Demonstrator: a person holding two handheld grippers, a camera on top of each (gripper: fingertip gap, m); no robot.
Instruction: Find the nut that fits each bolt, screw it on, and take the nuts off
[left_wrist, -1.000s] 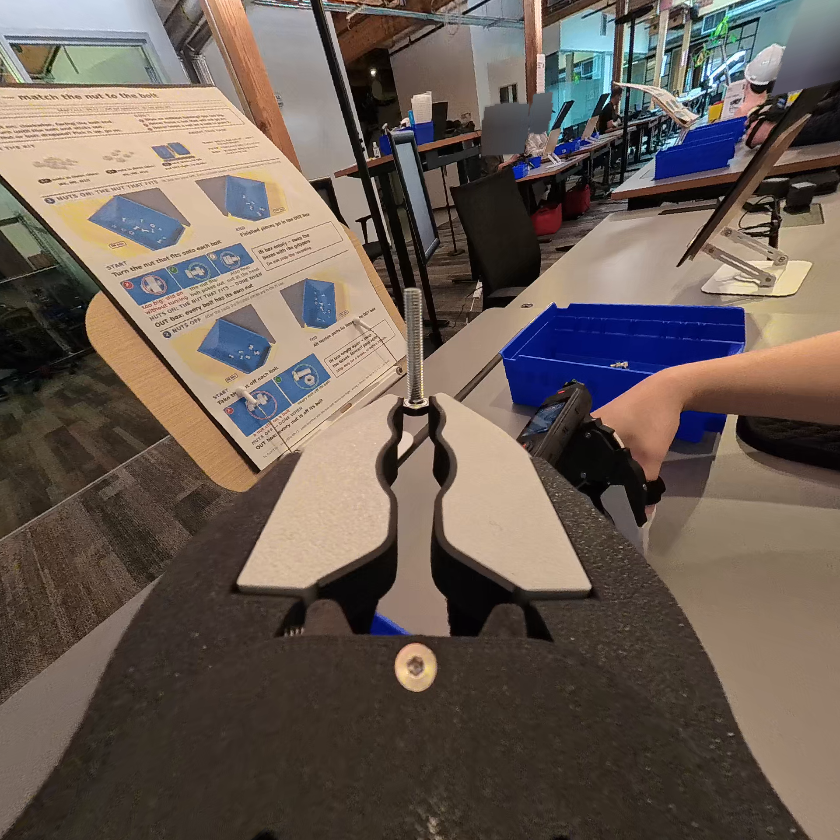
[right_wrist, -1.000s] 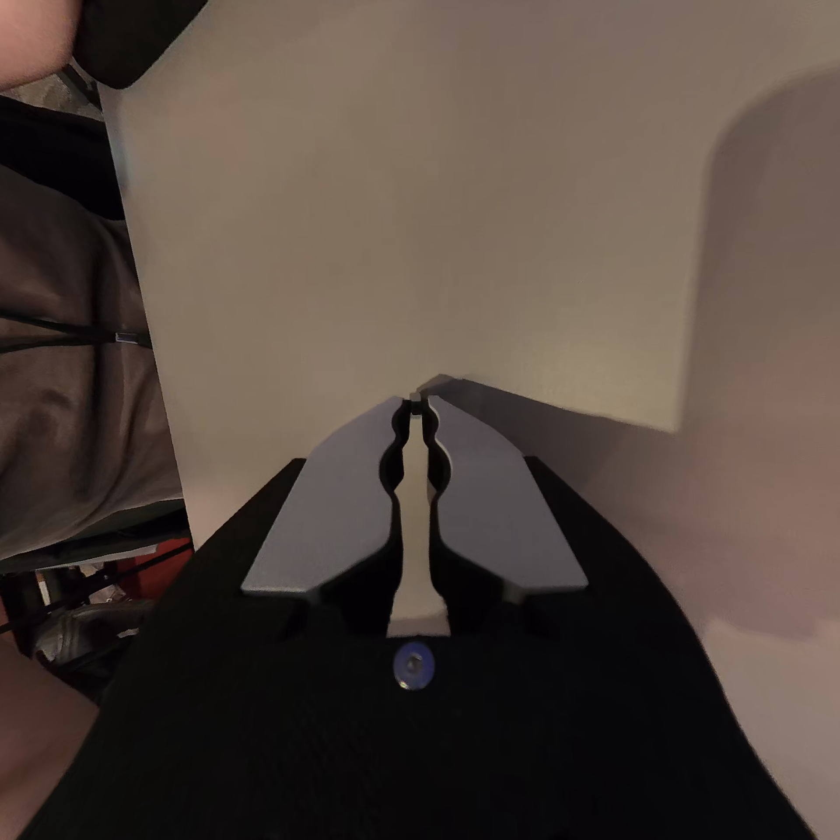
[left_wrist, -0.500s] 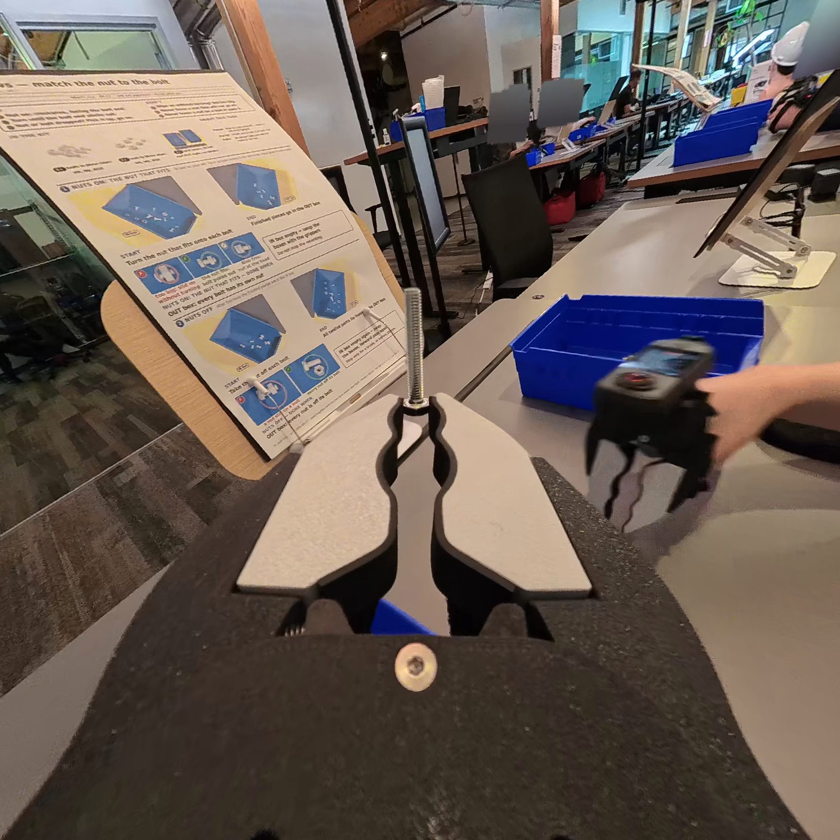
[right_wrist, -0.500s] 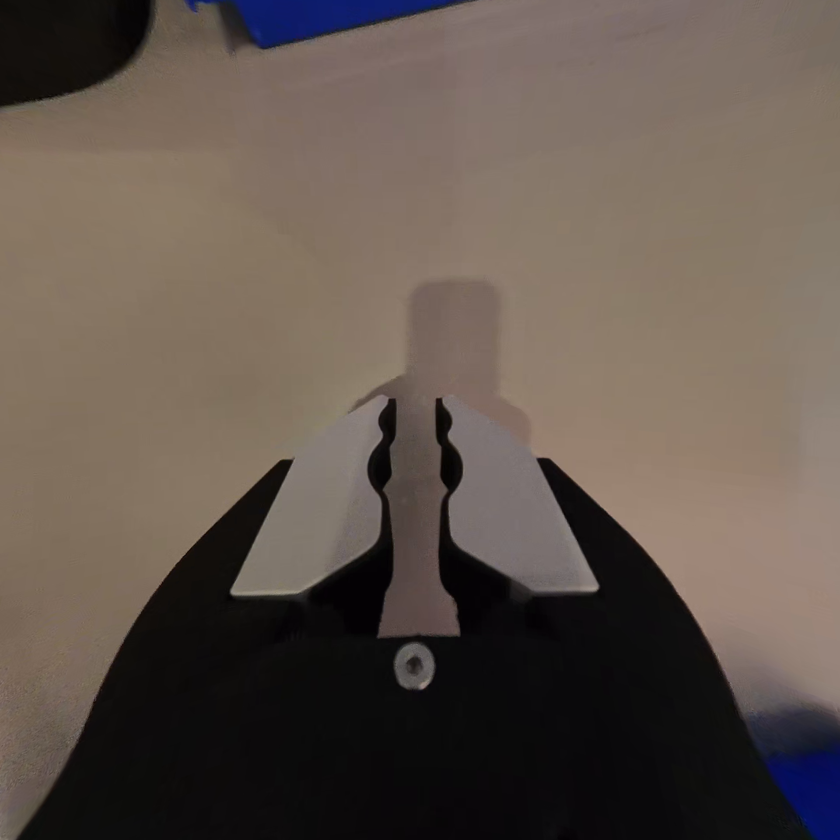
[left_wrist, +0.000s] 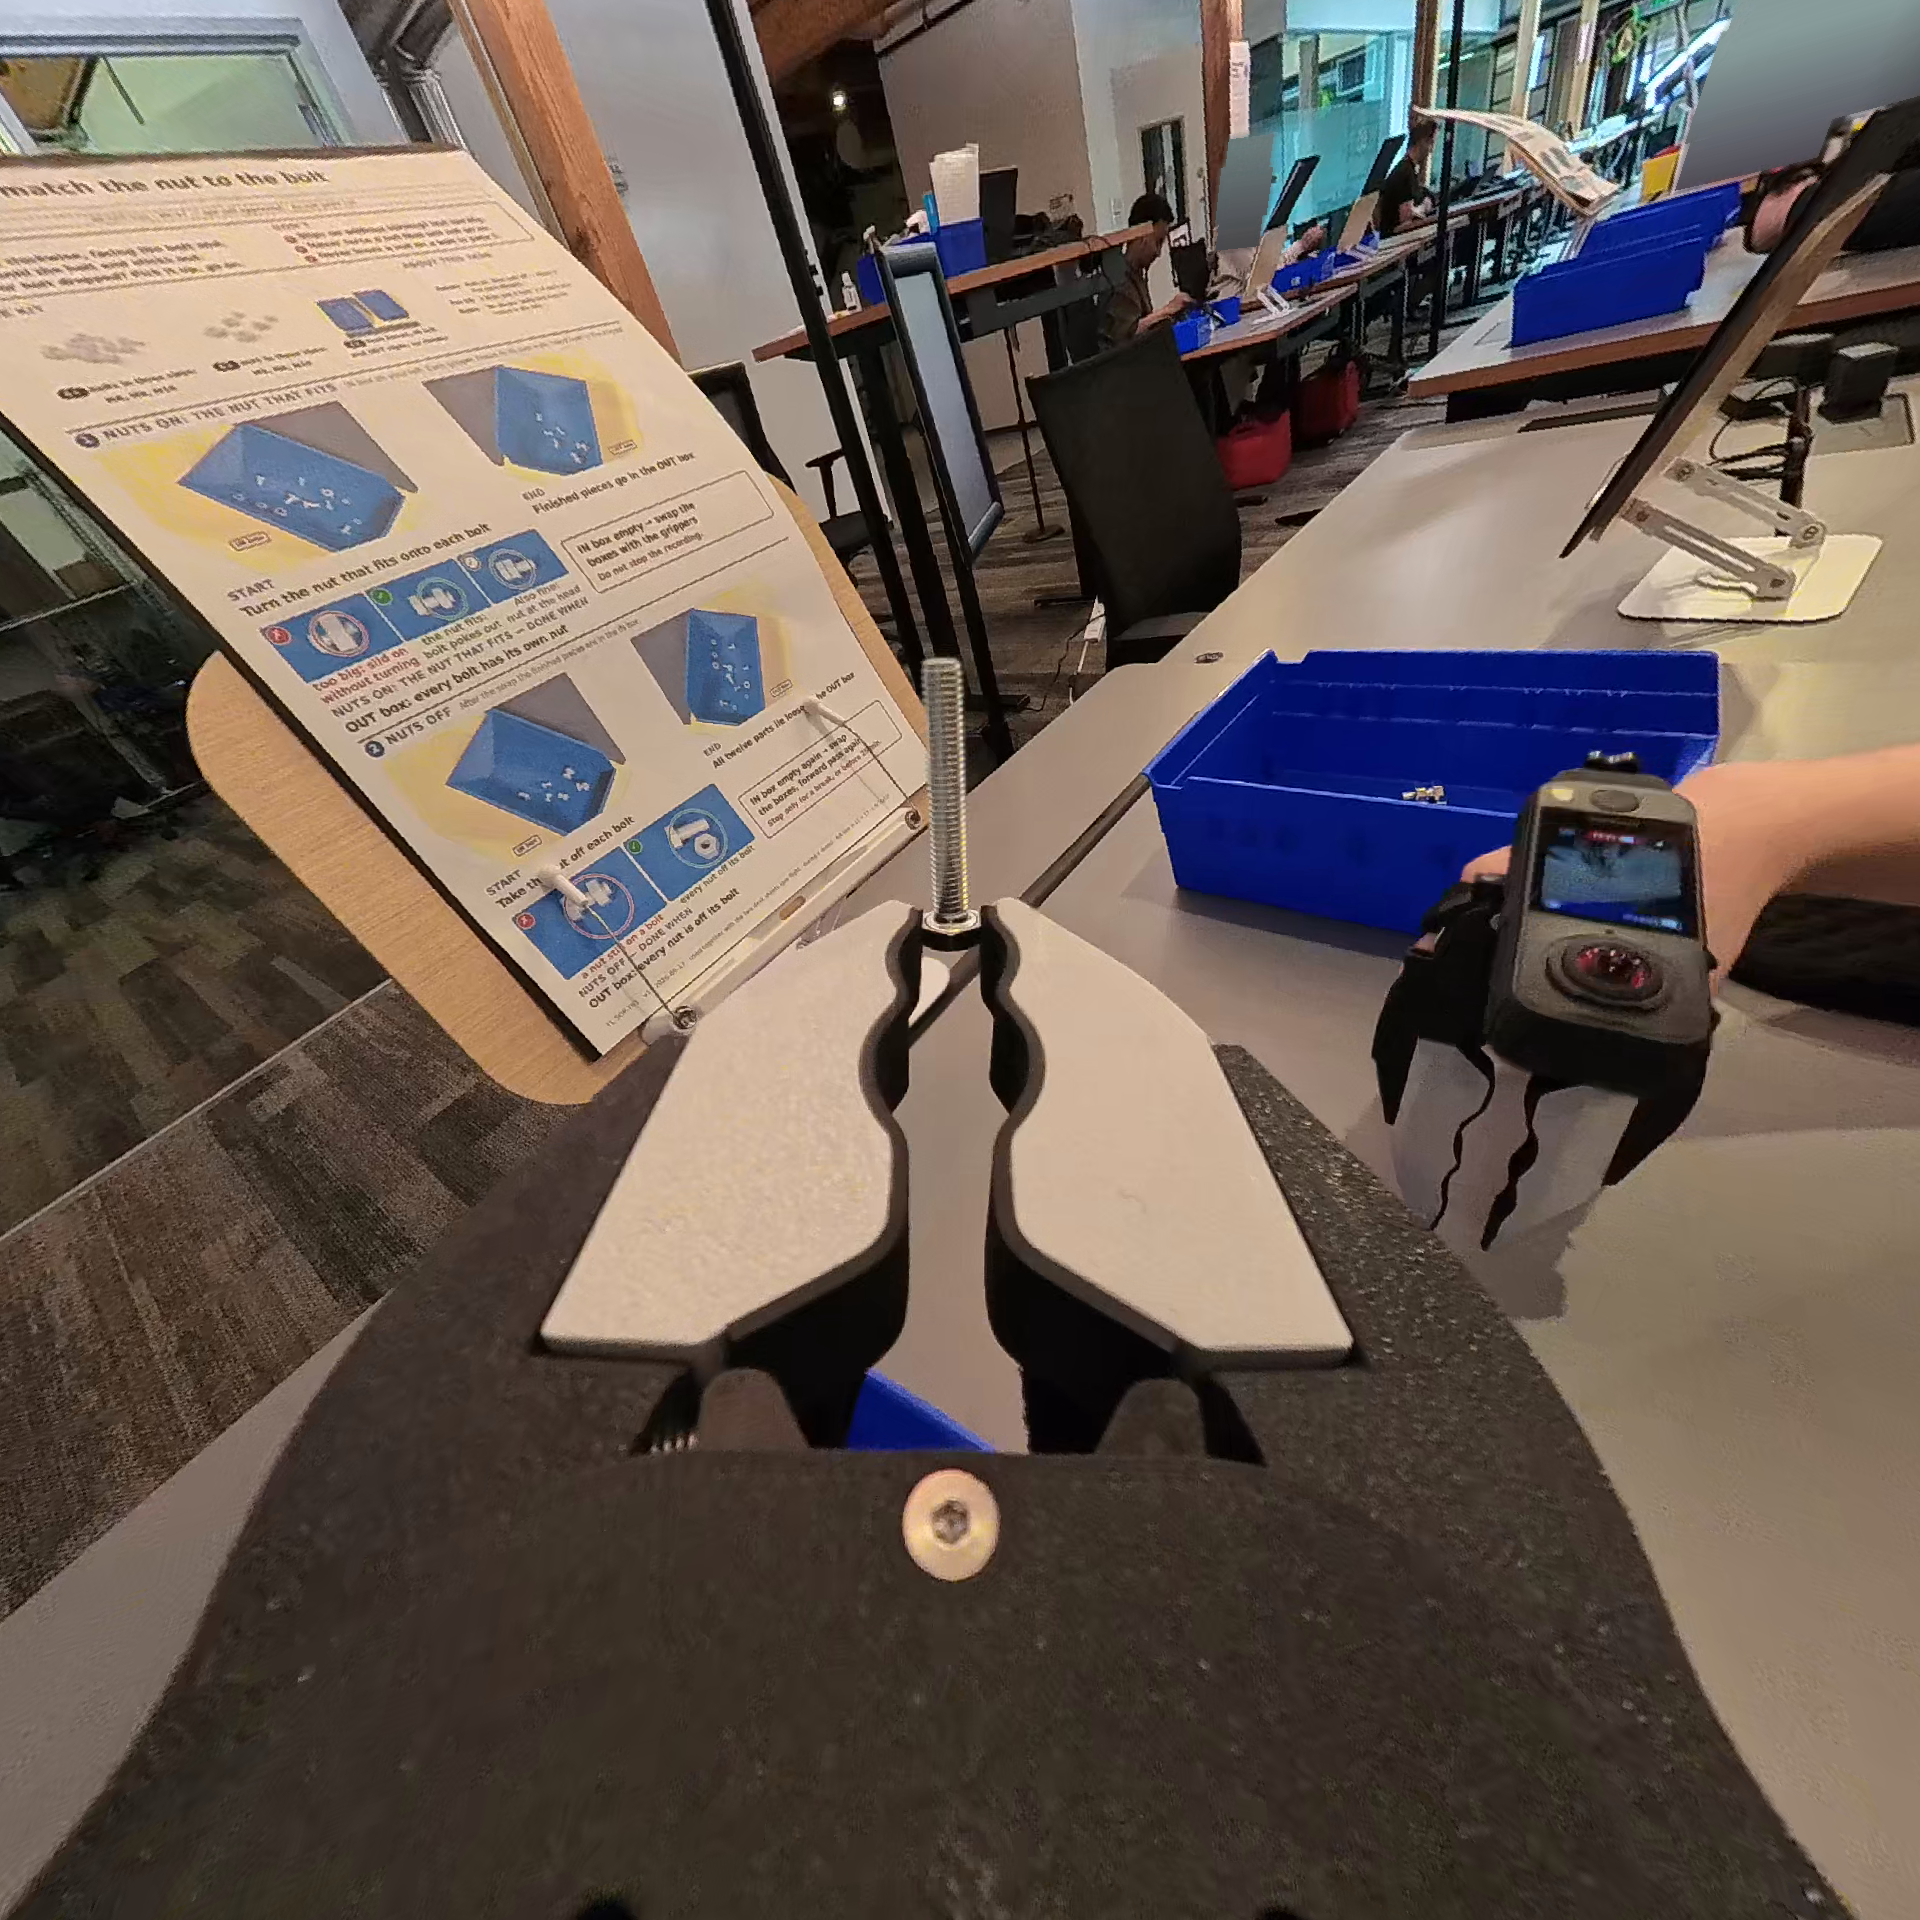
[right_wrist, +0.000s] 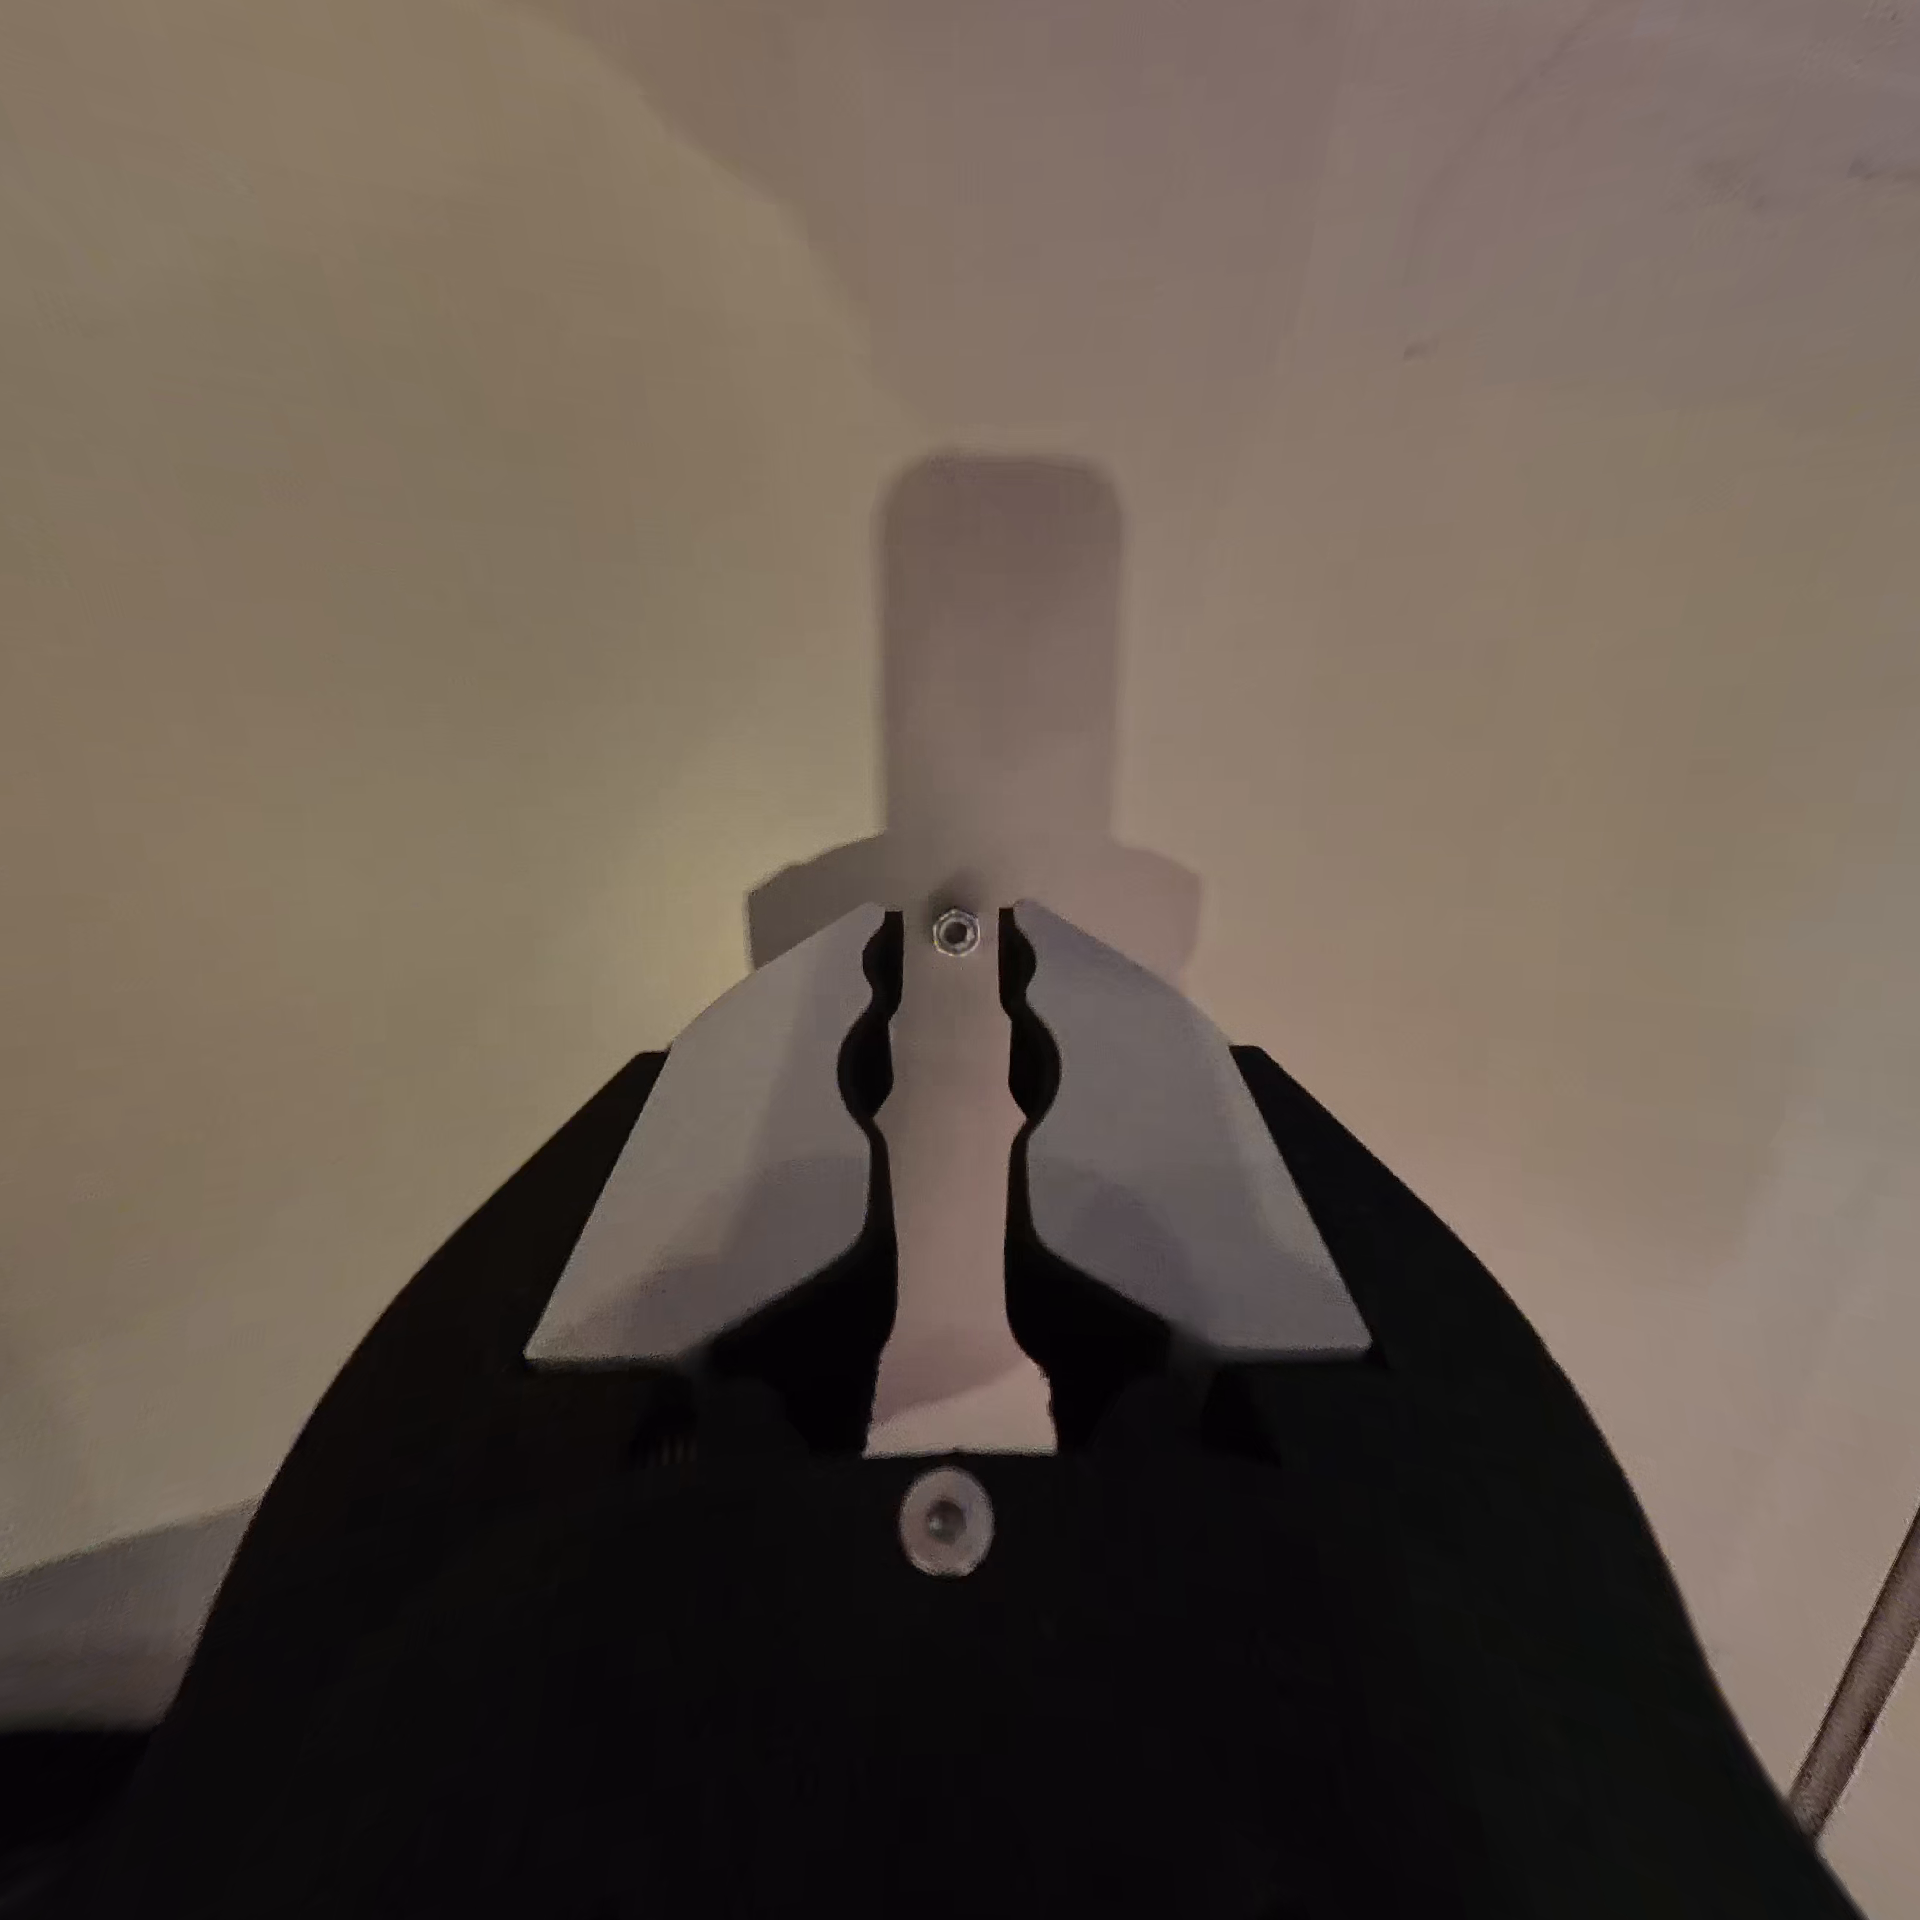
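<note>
My left gripper (left_wrist: 951, 925) is shut on the head end of a long silver bolt (left_wrist: 943, 790) and holds it upright, thread pointing up, above the grey table (left_wrist: 1714, 1455). My right gripper (right_wrist: 952, 916) is open and points straight down at the table. A small silver nut (right_wrist: 954, 932) lies on the table between its fingertips, touching neither. The right gripper also shows in the left wrist view (left_wrist: 1496, 1195), to the right of the bolt, held by a hand, fingers down and apart.
A blue bin (left_wrist: 1351, 862) stands behind the right gripper with a small metal part (left_wrist: 1423, 795) inside. A slanted instruction board (left_wrist: 416, 582) stands at the left table edge. A tablet stand (left_wrist: 1745, 561) is at the back right. A blue edge (left_wrist: 914, 1413) shows under the left gripper. Tip to tip, the grippers are about 30 cm apart.
My right gripper opened, swung away from the table edge to point down over the open table, and the nut now lies between its tips. The left gripper kept holding the bolt.
</note>
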